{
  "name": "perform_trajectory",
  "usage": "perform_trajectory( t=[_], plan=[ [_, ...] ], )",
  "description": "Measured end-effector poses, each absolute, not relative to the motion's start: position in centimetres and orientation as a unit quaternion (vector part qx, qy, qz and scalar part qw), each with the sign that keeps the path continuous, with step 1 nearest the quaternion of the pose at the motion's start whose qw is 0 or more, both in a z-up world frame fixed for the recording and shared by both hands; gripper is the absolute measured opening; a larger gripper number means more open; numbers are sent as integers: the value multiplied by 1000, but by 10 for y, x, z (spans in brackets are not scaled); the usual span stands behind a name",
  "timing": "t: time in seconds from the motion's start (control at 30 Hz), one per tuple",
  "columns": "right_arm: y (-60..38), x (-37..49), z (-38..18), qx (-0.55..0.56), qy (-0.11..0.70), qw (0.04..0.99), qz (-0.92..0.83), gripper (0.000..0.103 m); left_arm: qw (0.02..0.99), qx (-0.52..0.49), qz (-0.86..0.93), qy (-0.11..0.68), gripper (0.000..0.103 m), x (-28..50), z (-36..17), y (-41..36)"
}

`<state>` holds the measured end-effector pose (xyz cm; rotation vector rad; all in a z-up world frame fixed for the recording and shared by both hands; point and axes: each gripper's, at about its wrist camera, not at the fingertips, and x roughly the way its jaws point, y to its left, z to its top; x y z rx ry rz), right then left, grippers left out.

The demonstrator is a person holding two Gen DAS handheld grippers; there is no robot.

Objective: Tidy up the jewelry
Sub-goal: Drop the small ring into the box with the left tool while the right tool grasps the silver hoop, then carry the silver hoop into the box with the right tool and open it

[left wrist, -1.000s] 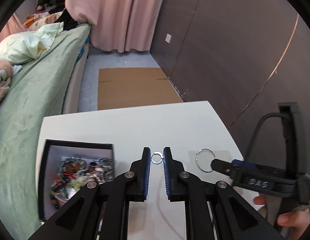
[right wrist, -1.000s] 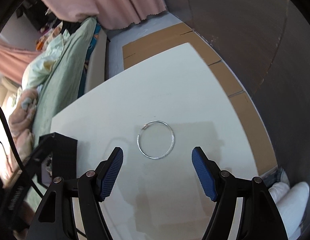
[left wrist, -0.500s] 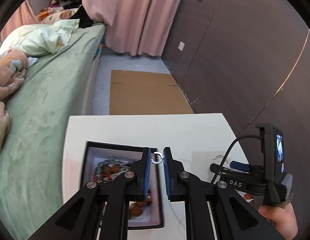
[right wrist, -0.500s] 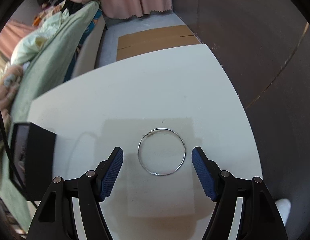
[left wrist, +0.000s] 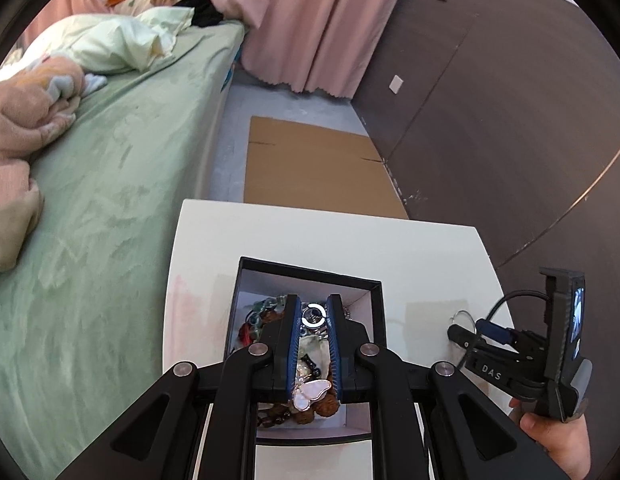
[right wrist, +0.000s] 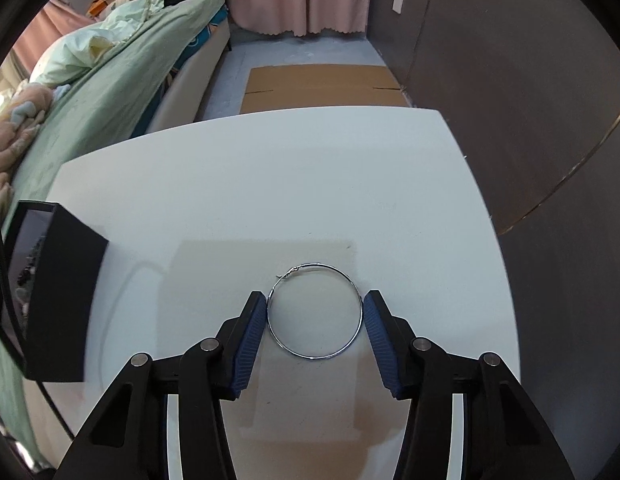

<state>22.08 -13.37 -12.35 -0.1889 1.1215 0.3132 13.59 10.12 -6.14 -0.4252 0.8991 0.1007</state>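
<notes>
My left gripper (left wrist: 313, 307) is shut on a small silver ring (left wrist: 313, 317) and holds it over the open black jewelry box (left wrist: 374, 312), which is full of mixed jewelry, with a white butterfly pendant (left wrist: 310, 393) near the front. My right gripper (right wrist: 314, 307) is open, its pads on either side of a large thin silver hoop (right wrist: 314, 311) lying flat on the white table (right wrist: 269, 184). I cannot tell whether the pads touch the hoop. The right gripper (left wrist: 462, 334) also shows in the left wrist view. The box's side (right wrist: 61, 300) shows left in the right wrist view.
A green bed (left wrist: 101, 184) runs along the table's left. A flat cardboard sheet (left wrist: 318, 172) lies on the floor beyond the table. A dark wall (left wrist: 510, 120) stands to the right, pink curtains (left wrist: 310, 20) at the back.
My left gripper has carried the small ring leftward from the bare table to above the box. My right gripper has come down around the hoop and its jaws have narrowed.
</notes>
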Motion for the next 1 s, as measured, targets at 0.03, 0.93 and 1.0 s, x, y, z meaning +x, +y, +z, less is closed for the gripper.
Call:
perform_trajectory(
  t=[0.03, 0.93, 1.0],
  plan=[
    [-133, 220, -121, -85, 528, 831, 152, 51, 876, -207, 47, 433, 14, 136, -62, 102],
    [-57, 179, -55, 72, 432, 827, 352, 51, 868, -268, 76, 411, 69, 109, -54, 154],
    [-48, 177, -55, 78, 433, 821, 365, 51, 868, -272, 79, 407, 69, 106, -53, 159]
  ],
)
